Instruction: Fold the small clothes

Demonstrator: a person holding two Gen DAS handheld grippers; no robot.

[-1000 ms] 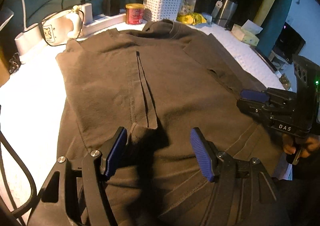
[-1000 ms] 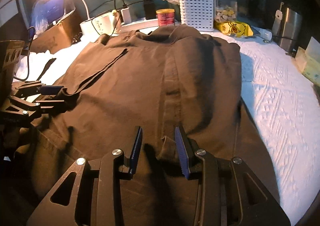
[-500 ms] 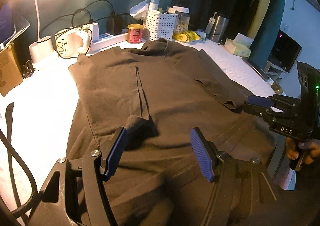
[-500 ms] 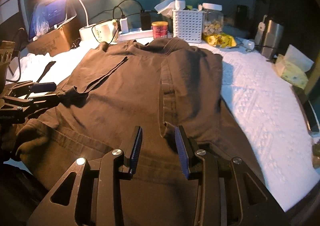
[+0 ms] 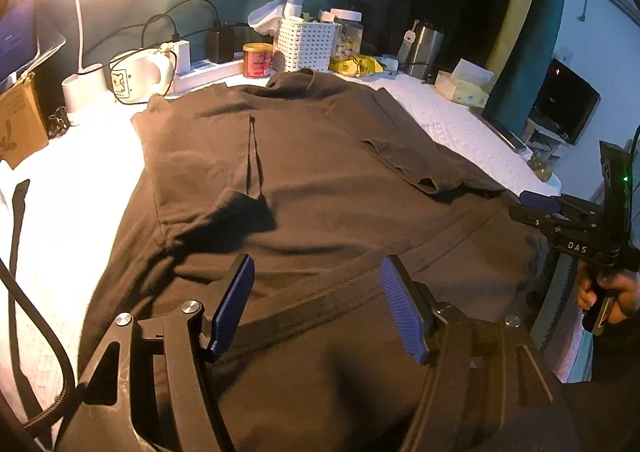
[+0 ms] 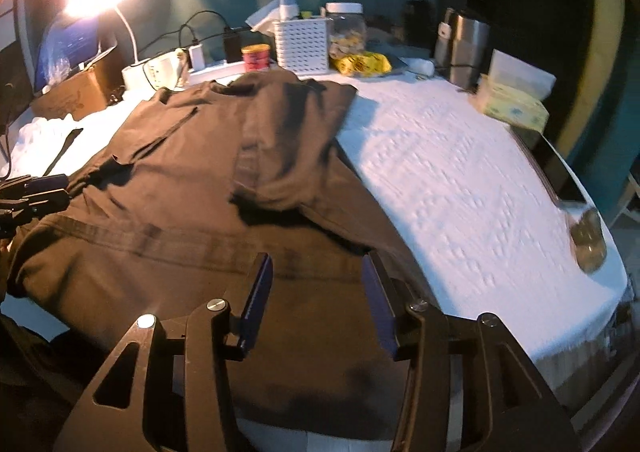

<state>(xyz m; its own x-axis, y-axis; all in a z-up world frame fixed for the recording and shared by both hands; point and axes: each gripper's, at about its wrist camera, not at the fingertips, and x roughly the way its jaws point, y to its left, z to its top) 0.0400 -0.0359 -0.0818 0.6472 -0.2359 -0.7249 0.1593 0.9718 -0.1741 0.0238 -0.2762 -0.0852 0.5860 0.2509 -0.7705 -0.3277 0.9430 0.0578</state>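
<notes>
The brown shirt [image 5: 340, 180] lies on the tabletop [image 6: 460, 180], both sleeves folded in. Left tongs [image 5: 316, 304] stand wide and empty; right tongs [image 6: 316, 300] are opening, nothing between (fabric lies below). The next move likely calls for gripping the hem at the near edge.

brown shirt [image 6: 192, 188], right gripper [image 6: 316, 292] opening, empty

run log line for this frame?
dark brown cotton t-shirt: flat, sleeves folded in | left gripper: open, empty | right gripper: opening, empty

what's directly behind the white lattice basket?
Behind the white lattice basket: a clear jar with a white lid at its right, crumpled white tissue and a pale tube poking above the rim. The basket's contents are hidden.
</notes>
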